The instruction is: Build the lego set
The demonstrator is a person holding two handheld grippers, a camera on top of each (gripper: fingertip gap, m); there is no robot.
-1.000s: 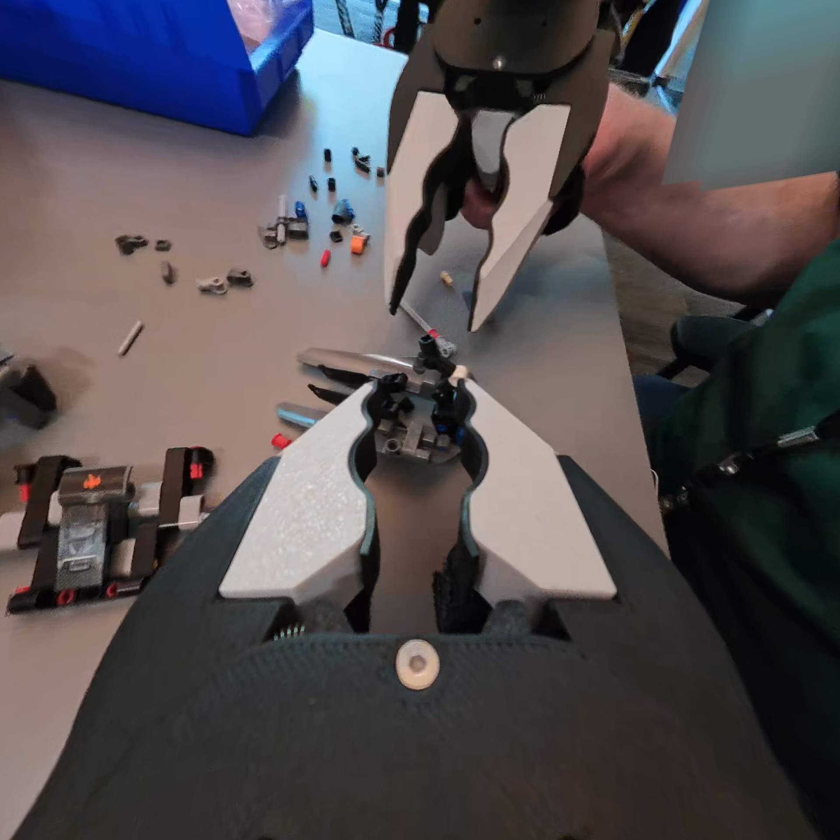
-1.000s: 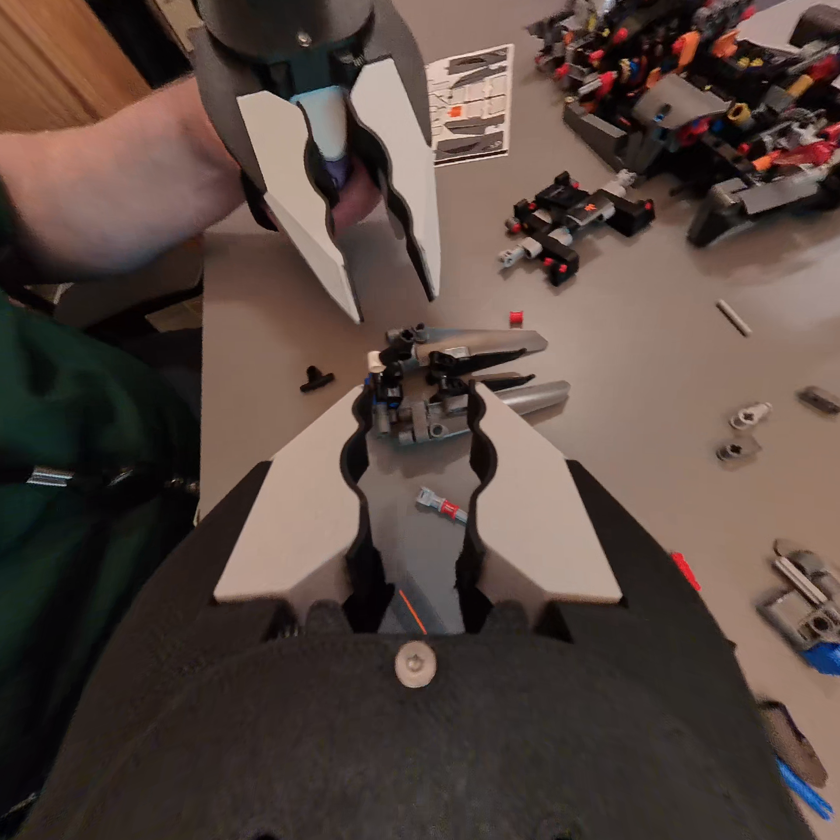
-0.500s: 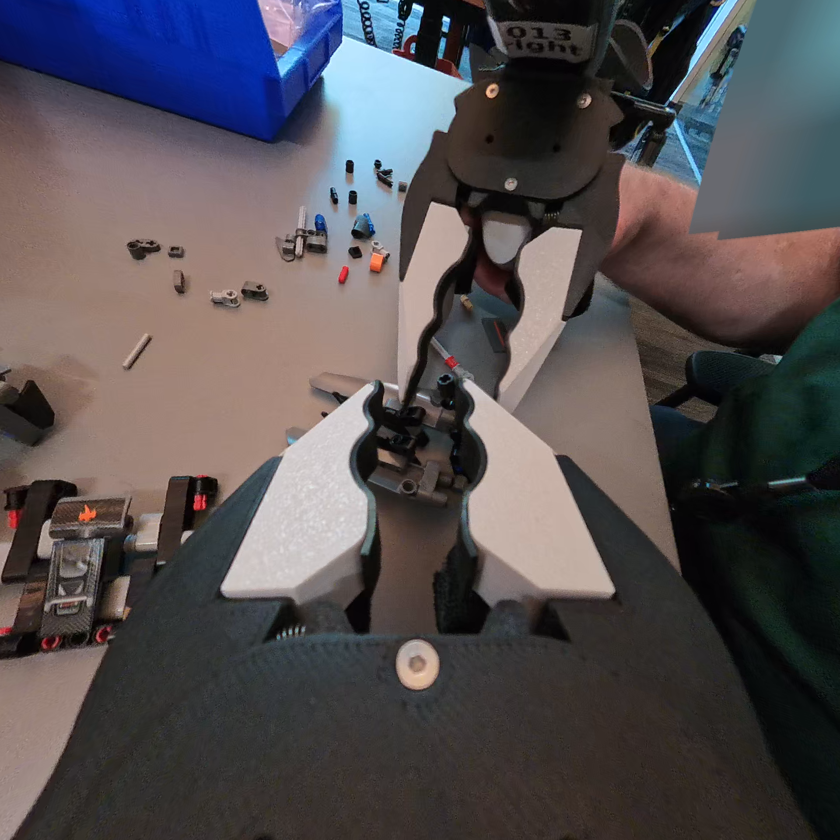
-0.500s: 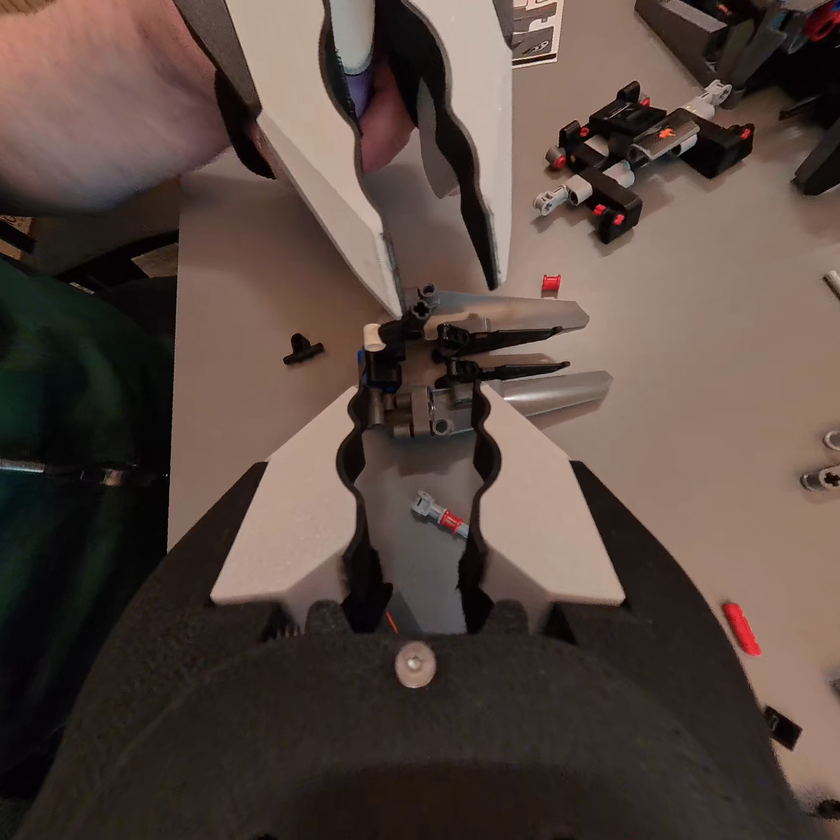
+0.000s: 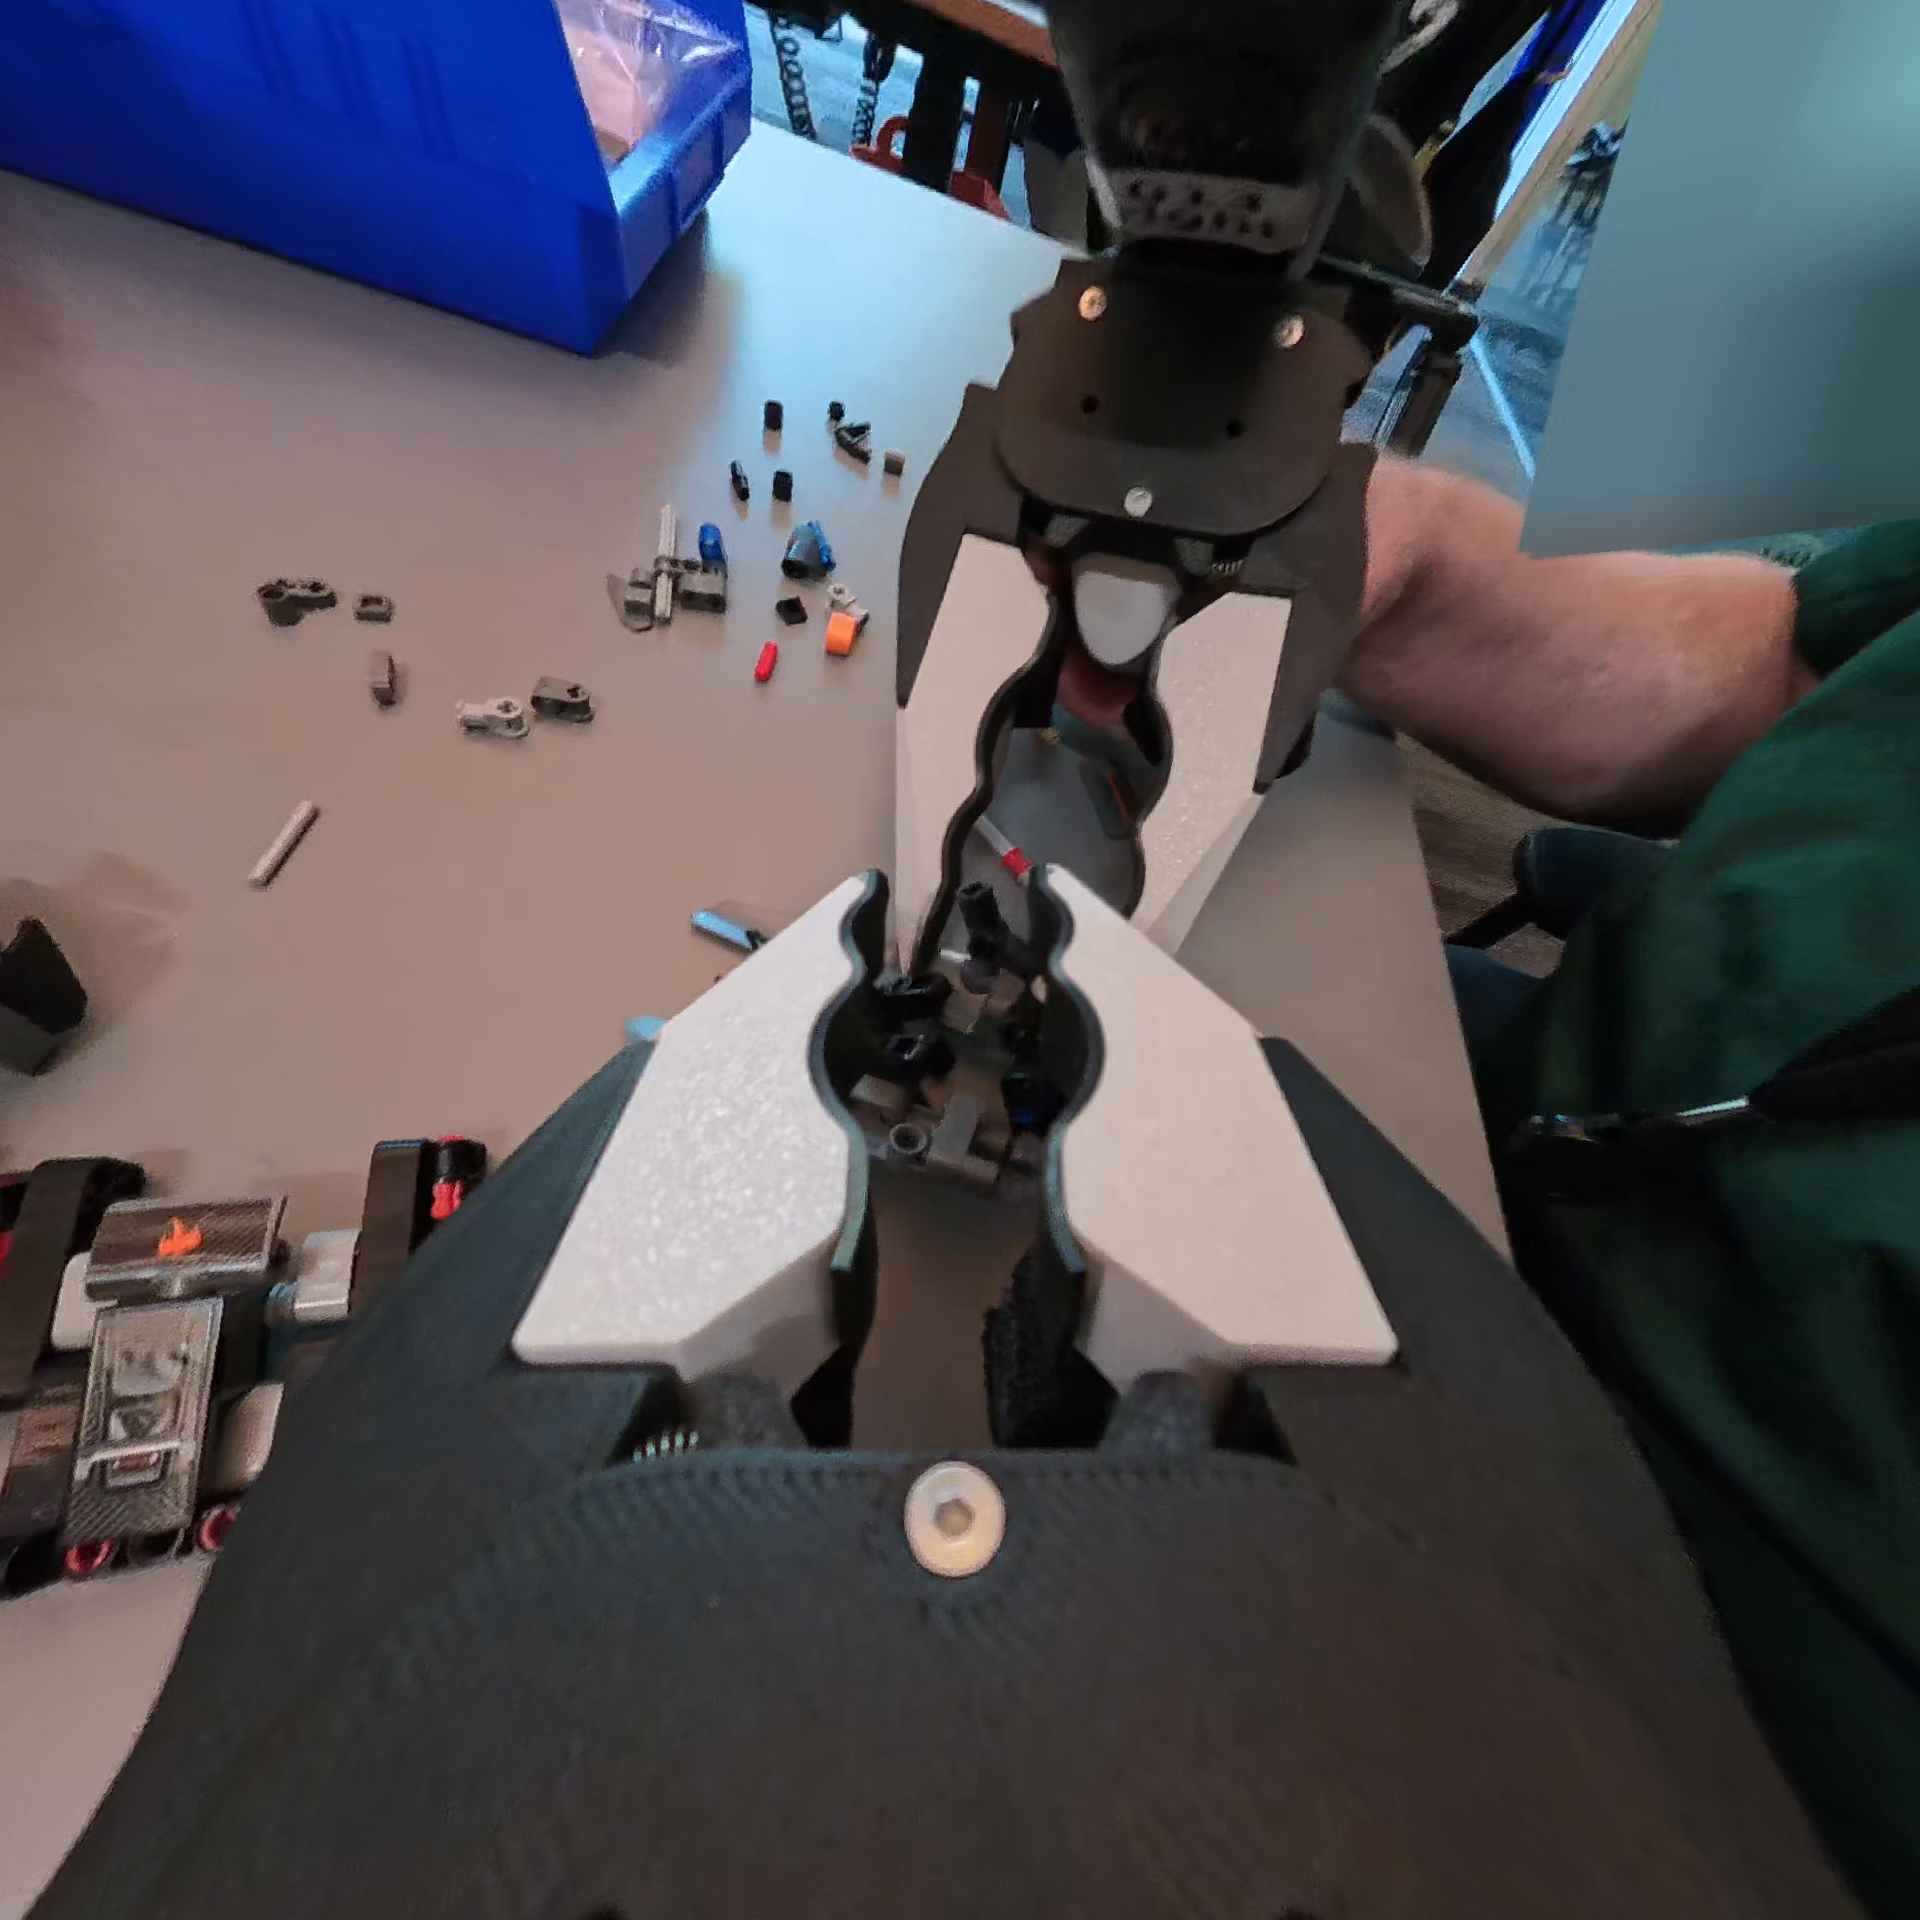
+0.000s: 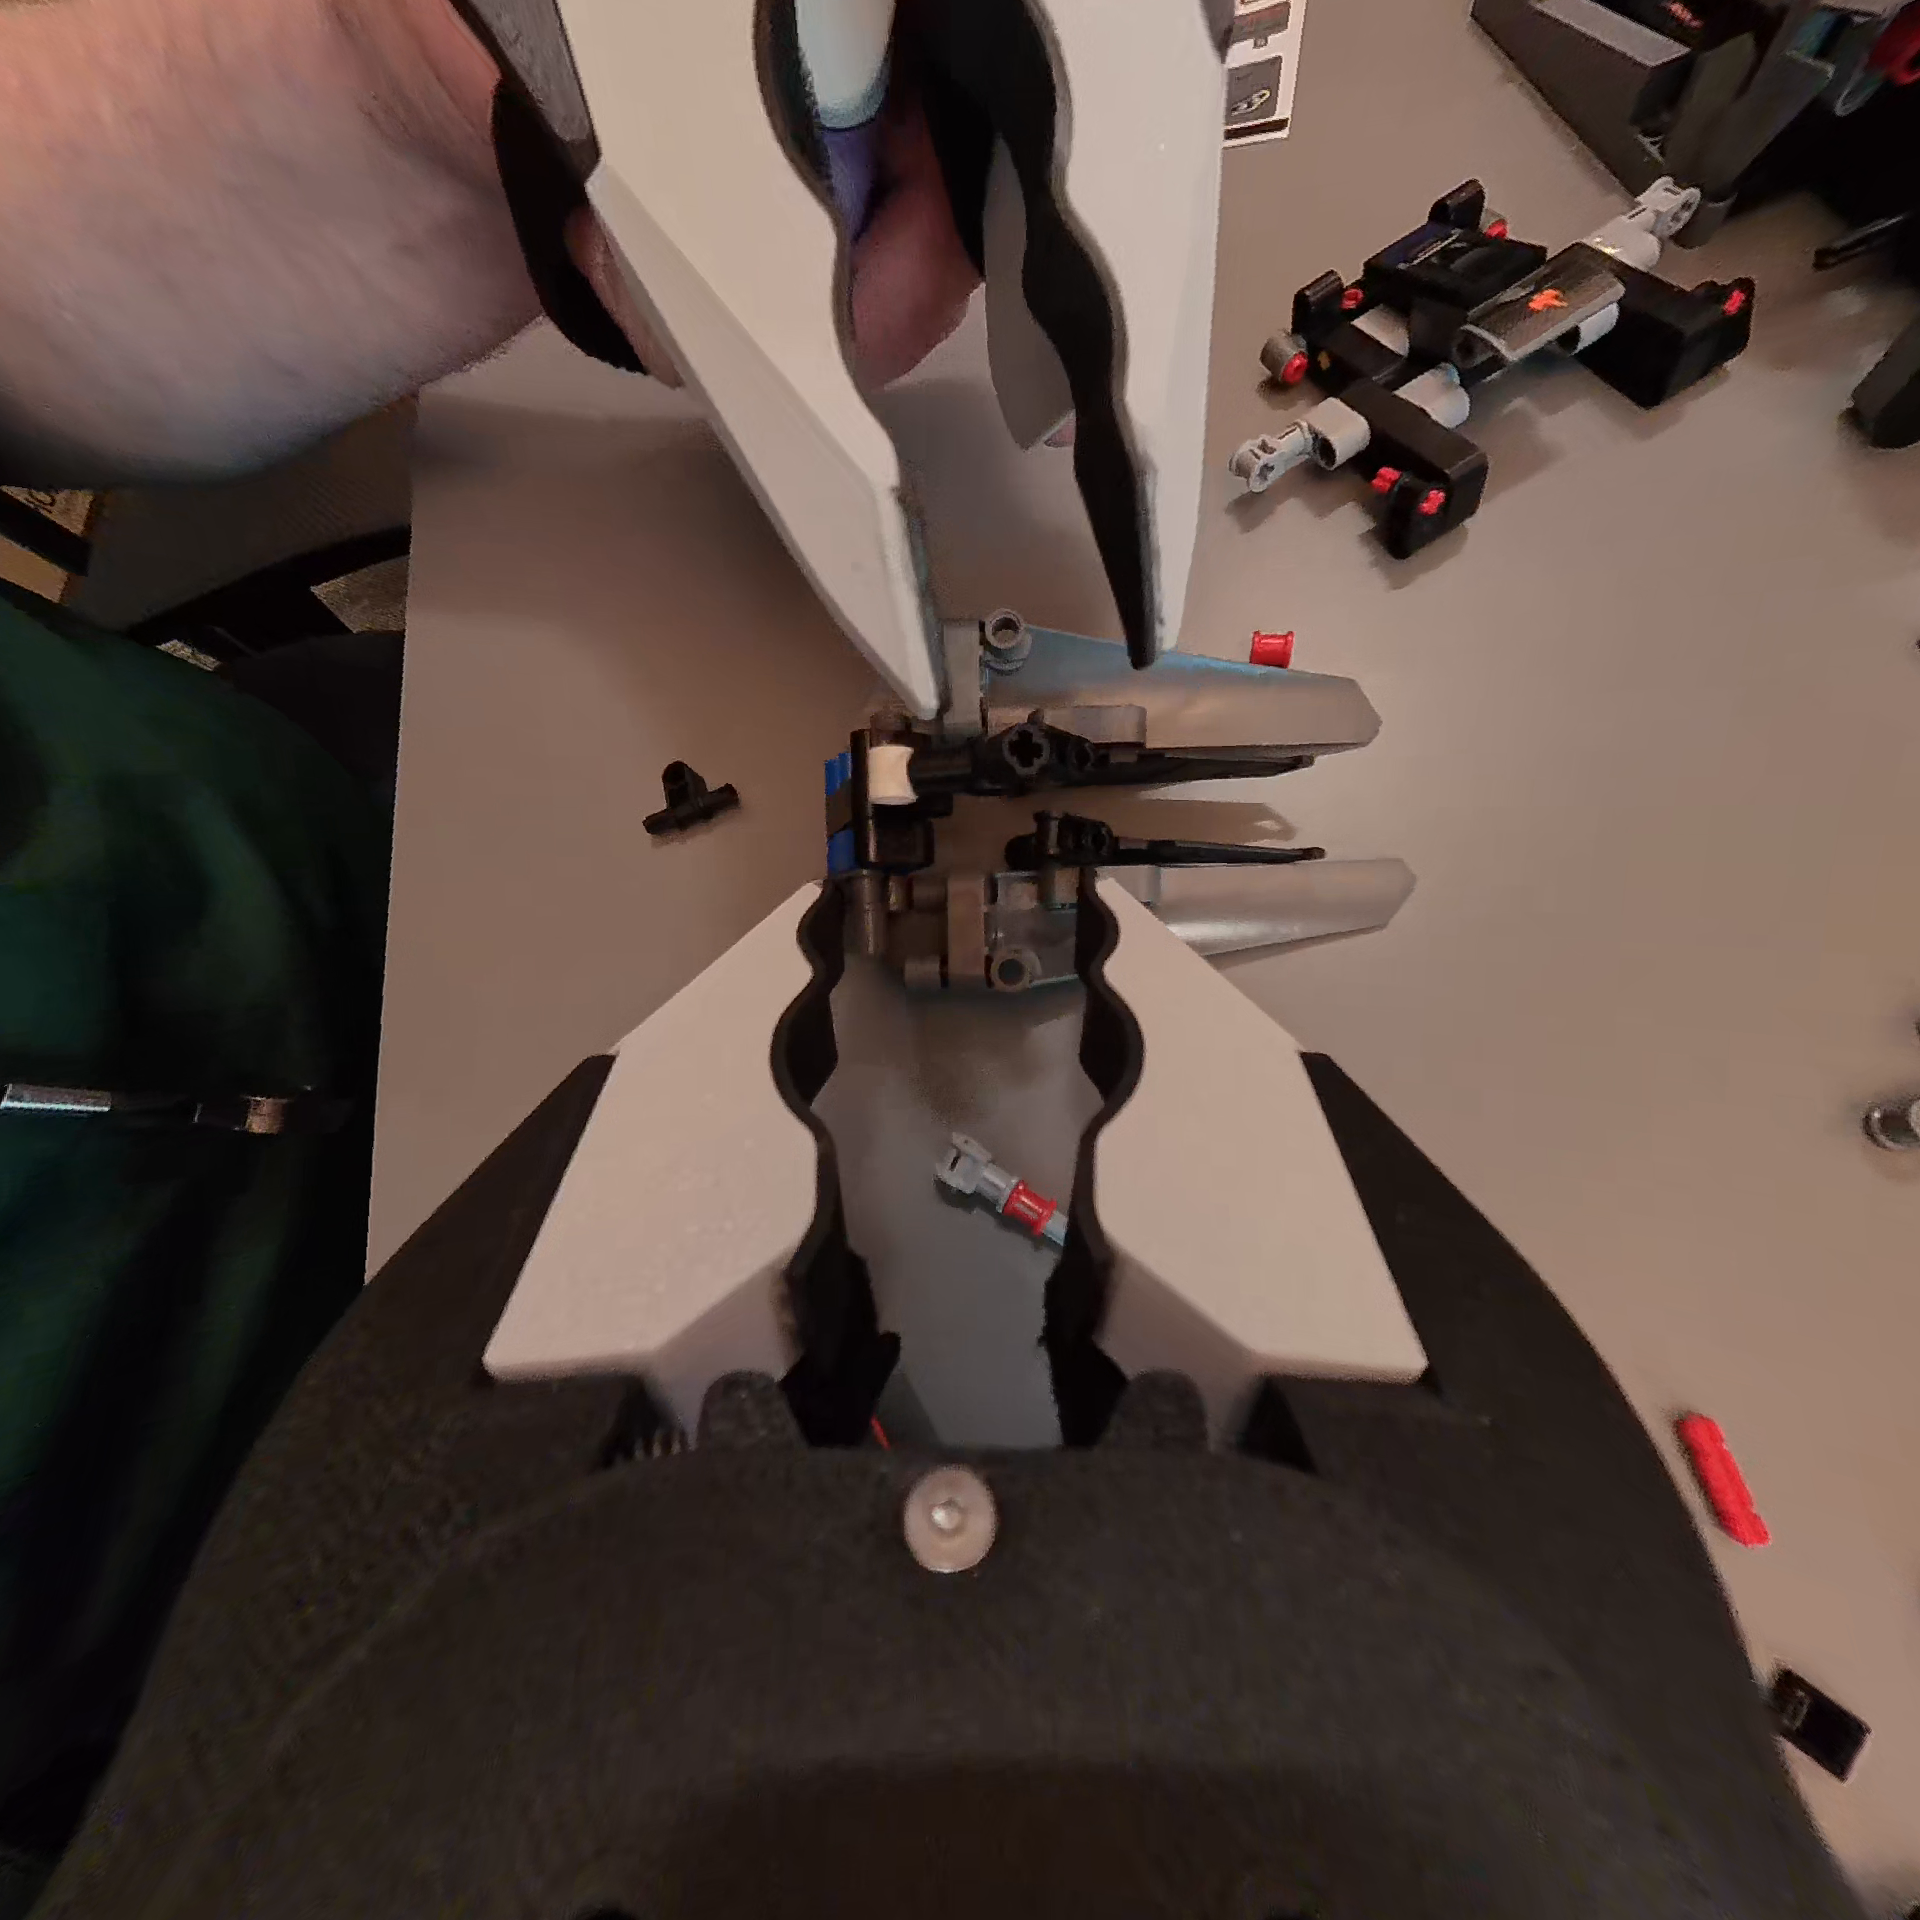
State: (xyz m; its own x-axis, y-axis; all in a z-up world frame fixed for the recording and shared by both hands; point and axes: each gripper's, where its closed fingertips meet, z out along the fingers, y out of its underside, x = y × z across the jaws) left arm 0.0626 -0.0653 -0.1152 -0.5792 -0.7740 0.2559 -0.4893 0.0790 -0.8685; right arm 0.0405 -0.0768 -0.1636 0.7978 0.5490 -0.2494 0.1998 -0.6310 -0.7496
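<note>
A small lego sub-assembly (image 6: 935, 831) of black, grey and blue parts with two grey blades lies on the grey table. My right gripper (image 6: 961, 894) is open, its tips astride the assembly's near end. My left gripper (image 6: 1034, 675) comes down from above, open. One of its fingertips (image 6: 925, 686) touches a grey upright piece and the other rests on a blade. In the left wrist view the assembly (image 5: 956, 1049) sits between the left gripper's (image 5: 961, 904) open jaws, with the right gripper's fingers (image 5: 935, 727) just beyond. A grey and red axle pin (image 6: 997, 1190) lies between the right jaws.
A black T-connector (image 6: 686, 800), a red bush (image 6: 1273, 646) and a red pin (image 6: 1725, 1475) lie near the assembly. A black and grey sub-build (image 6: 1507, 332) sits further off. A blue bin (image 5: 416, 156) and several loose parts (image 5: 727, 582) lie beyond. The table edge and the person's arm (image 5: 1558, 675) are close by. The left gripper's tips are roughly 5 cm from the right gripper's.
Both grippers have moved toward each other over the assembly. The left gripper has come down until its tips touch the far side. Both jaw openings look unchanged.
</note>
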